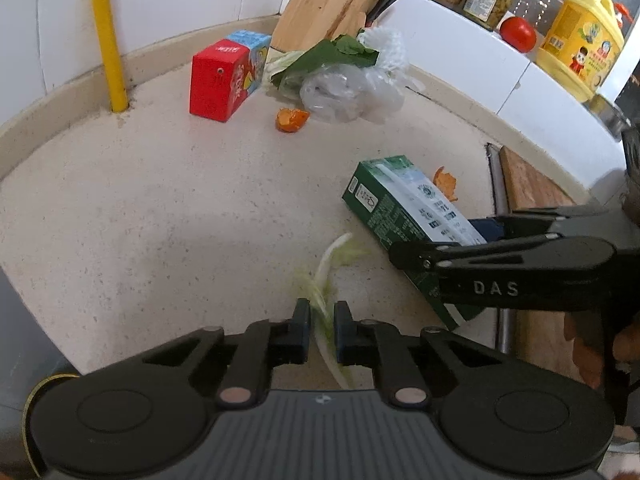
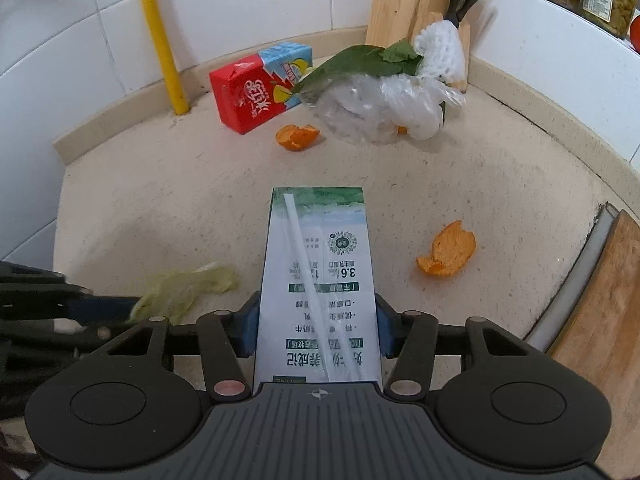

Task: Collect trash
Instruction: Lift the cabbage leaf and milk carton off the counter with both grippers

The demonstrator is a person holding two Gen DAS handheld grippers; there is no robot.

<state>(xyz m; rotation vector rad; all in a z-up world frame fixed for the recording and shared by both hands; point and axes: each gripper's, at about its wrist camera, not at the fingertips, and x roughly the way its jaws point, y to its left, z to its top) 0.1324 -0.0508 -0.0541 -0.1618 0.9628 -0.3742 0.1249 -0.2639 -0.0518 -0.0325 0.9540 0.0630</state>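
Left tongs (image 1: 322, 326): narrowed onto a pale cabbage leaf (image 1: 326, 280) lying on the table (image 1: 160, 200)
Right tongs (image 2: 316, 330): clamped on the sides of a green milk carton (image 2: 318, 264); carton just beside the leaf
Farther back: red juice carton (image 2: 260, 88); crumpled plastic bag (image 2: 372, 108); orange peels (image 2: 448, 250)

A green-and-white milk carton (image 2: 318, 276) with a straw taped on lies flat near the middle of the bench (image 2: 160, 200). A pale cabbage leaf (image 2: 188, 288) lies left of it, an orange peel (image 2: 448, 250) right. Far back lie a red juice carton (image 2: 256, 88), another peel (image 2: 297, 136), and crumpled clear plastic (image 2: 372, 108) under a green leaf (image 2: 360, 64).
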